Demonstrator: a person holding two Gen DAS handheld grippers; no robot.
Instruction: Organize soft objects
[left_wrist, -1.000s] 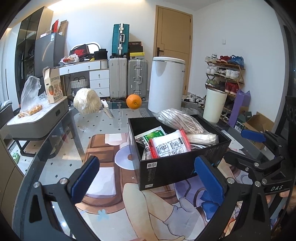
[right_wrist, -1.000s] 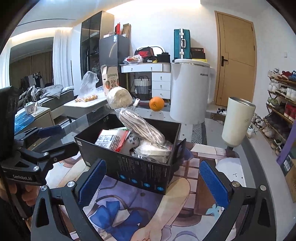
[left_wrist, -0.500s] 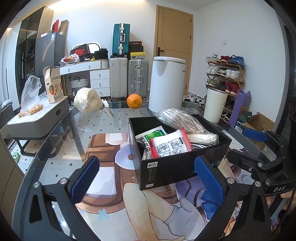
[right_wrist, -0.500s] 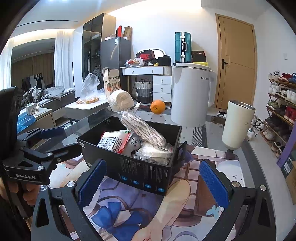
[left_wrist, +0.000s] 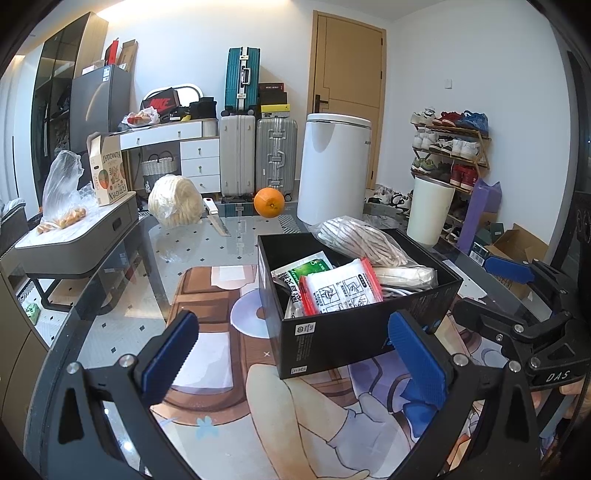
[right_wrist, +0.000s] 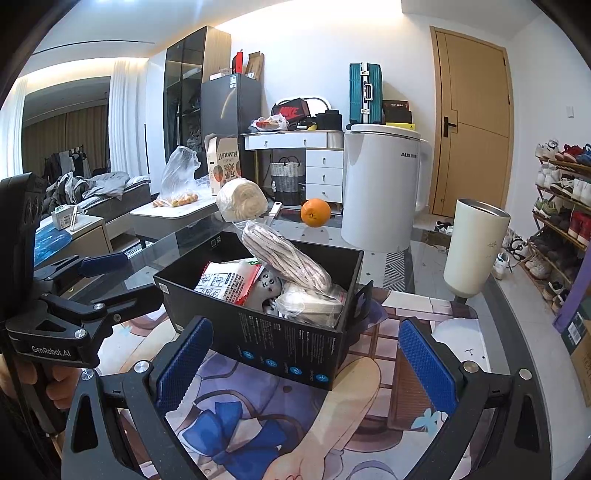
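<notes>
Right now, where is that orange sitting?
The orange sits on the glass table's far edge, beyond the black box, between the knife and the white bin.

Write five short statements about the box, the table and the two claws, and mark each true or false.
1. Both claws are open and hold nothing. True: the left claw and the right claw stand wide apart, empty.
2. The black box is empty. False: it holds bagged soft items, including a red-edged packet.
3. The orange lies inside the box. False: it sits on the glass table, beyond the box.
4. A striped cloth bundle in a clear bag sticks up above the box rim. True.
5. A knife lies beside the wrapped pale round bundle. True.
</notes>
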